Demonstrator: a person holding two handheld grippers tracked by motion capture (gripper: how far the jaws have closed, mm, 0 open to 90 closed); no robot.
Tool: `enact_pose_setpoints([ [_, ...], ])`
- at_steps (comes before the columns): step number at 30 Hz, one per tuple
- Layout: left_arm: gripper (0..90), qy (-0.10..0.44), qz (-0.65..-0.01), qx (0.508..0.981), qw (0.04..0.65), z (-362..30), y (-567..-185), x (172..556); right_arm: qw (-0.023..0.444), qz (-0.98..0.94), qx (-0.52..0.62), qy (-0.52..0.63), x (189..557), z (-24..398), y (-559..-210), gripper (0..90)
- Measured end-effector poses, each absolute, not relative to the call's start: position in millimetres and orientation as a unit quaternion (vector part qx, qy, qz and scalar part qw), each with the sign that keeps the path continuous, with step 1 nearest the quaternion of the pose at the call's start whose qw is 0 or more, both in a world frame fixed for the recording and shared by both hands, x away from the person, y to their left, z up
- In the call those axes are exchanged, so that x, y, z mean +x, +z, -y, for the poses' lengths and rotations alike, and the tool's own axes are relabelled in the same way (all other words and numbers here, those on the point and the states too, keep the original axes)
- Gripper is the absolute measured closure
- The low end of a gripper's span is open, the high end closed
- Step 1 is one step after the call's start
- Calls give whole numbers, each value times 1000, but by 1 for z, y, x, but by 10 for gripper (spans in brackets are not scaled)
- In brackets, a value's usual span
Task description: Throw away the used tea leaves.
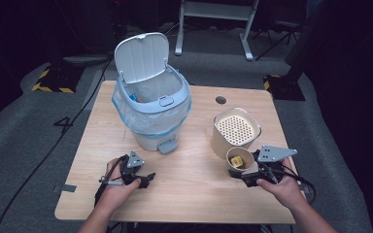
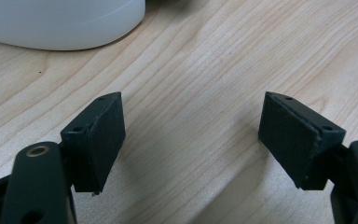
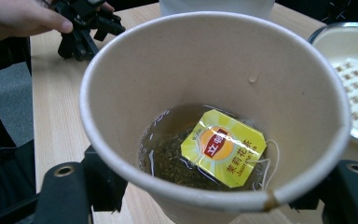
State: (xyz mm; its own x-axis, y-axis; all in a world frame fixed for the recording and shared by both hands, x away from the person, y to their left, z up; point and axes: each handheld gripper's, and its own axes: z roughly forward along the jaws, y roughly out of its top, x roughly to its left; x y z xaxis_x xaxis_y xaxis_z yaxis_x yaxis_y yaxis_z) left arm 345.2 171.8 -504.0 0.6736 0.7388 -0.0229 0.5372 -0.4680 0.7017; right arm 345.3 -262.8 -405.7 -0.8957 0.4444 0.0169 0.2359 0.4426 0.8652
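One paper cup (image 3: 214,116) holds a teabag (image 3: 223,151)

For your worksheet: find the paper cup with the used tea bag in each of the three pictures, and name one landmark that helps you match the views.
High view: the paper cup sits lower right, between the right gripper's jaws, beside the strainer container.
Left gripper view: not in it.
Right gripper view: the cup is central and close, with the tea bag inside.
Shared landmark: the wooden table.
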Motion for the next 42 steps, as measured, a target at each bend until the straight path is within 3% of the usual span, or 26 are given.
enact_pose_setpoints([
  [11, 231, 142, -376, 846, 350, -173, -504, 346, 113, -836, 207, 495, 356, 268, -370, 306],
  [23, 231, 141, -377, 846, 351, -173, -504, 346, 151, -827, 216, 496, 376, 277, -334, 306],
  [42, 230, 140, -375, 846, 352, -173, -504, 346, 198, -801, 257, 503, 443, 300, -323, 306],
])
